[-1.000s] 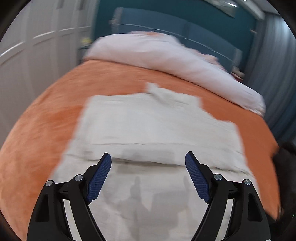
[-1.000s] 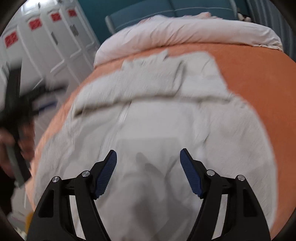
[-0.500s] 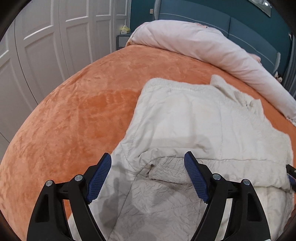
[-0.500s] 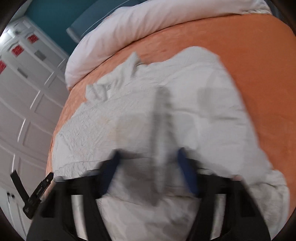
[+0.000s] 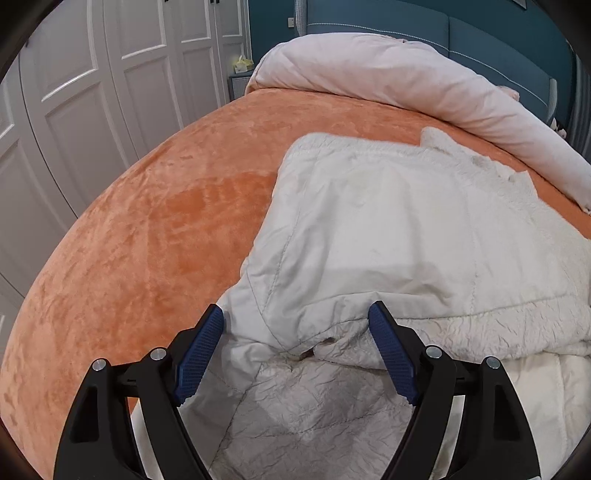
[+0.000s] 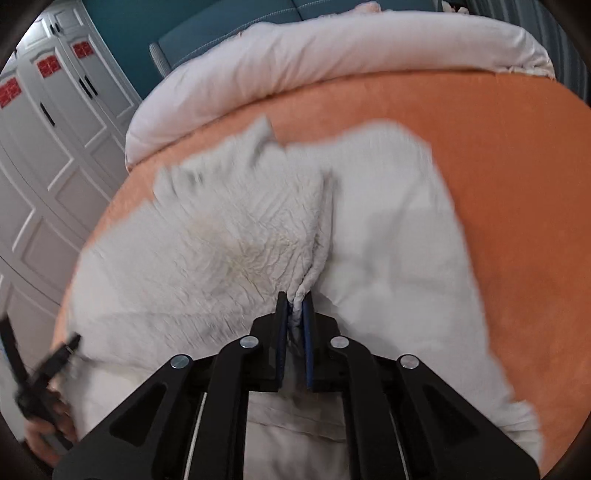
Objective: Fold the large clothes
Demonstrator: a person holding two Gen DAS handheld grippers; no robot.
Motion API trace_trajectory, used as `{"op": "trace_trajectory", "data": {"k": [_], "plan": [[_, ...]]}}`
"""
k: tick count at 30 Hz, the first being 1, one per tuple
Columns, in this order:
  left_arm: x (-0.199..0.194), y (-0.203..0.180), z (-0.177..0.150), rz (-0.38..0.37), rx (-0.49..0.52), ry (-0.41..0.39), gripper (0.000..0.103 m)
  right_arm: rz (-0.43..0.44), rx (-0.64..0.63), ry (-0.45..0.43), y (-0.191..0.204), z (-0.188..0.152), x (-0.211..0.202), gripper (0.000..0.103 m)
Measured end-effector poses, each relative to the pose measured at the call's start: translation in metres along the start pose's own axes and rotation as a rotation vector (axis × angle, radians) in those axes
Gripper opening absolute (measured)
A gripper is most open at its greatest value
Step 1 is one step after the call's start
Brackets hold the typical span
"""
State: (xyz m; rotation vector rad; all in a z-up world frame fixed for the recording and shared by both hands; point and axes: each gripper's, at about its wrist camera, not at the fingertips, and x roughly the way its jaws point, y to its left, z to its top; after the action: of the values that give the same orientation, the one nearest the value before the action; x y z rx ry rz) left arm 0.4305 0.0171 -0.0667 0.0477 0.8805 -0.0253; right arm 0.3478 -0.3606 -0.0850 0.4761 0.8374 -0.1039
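A large cream padded coat (image 5: pixel 388 221) lies spread on the orange bed cover (image 5: pixel 147 240), its near part folded back with the crinkled lining up. My left gripper (image 5: pixel 295 308) is open just above the coat's near left corner, the fold's edge between its blue pads without touching them. In the right wrist view my right gripper (image 6: pixel 294 295) is closing its jaws. A pinched ridge of the coat (image 6: pixel 221 240) is pressed between its pads. A hand (image 6: pixel 48 439) at the left edge holds the other tool by the coat's far side.
A rolled pale pink duvet (image 5: pixel 406 74) lies across the head of the bed, against a teal headboard (image 5: pixel 480 33). White wardrobe doors (image 5: pixel 92 92) stand along the left side. Bare orange cover (image 6: pixel 517 166) shows right of the coat.
The left gripper swung left and sank toward the coat's left corner, still open. The right gripper went from wide open to pinched on a ridge of the coat's fabric.
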Motion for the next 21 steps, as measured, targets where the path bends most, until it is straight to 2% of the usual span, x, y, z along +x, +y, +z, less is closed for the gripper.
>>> {"op": "trace_trajectory", "data": {"k": [2, 5, 9, 12, 18, 21], "plan": [[0.002, -0.002, -0.001, 0.009, 0.008, -0.002, 0.078, -0.008, -0.002, -0.02, 0.003, -0.006, -0.002, 0.008], [0.005, -0.003, -0.004, 0.021, 0.015, -0.003, 0.078, -0.04, -0.011, -0.043, 0.008, -0.006, -0.014, 0.015], [0.009, -0.004, -0.005, 0.03, 0.011, 0.004, 0.078, -0.109, -0.028, -0.169, 0.01, 0.003, -0.048, 0.017], [0.01, -0.003, -0.005, 0.032, 0.008, 0.007, 0.079, -0.119, -0.042, -0.245, 0.018, 0.017, -0.067, 0.022], [0.013, -0.004, -0.005, 0.045, 0.015, 0.009, 0.079, -0.122, -0.188, -0.2, 0.055, 0.031, -0.041, 0.022], [0.015, -0.004, -0.006, 0.048, 0.017, 0.01, 0.079, -0.138, -0.194, -0.151, 0.058, 0.028, -0.018, 0.022]]}}
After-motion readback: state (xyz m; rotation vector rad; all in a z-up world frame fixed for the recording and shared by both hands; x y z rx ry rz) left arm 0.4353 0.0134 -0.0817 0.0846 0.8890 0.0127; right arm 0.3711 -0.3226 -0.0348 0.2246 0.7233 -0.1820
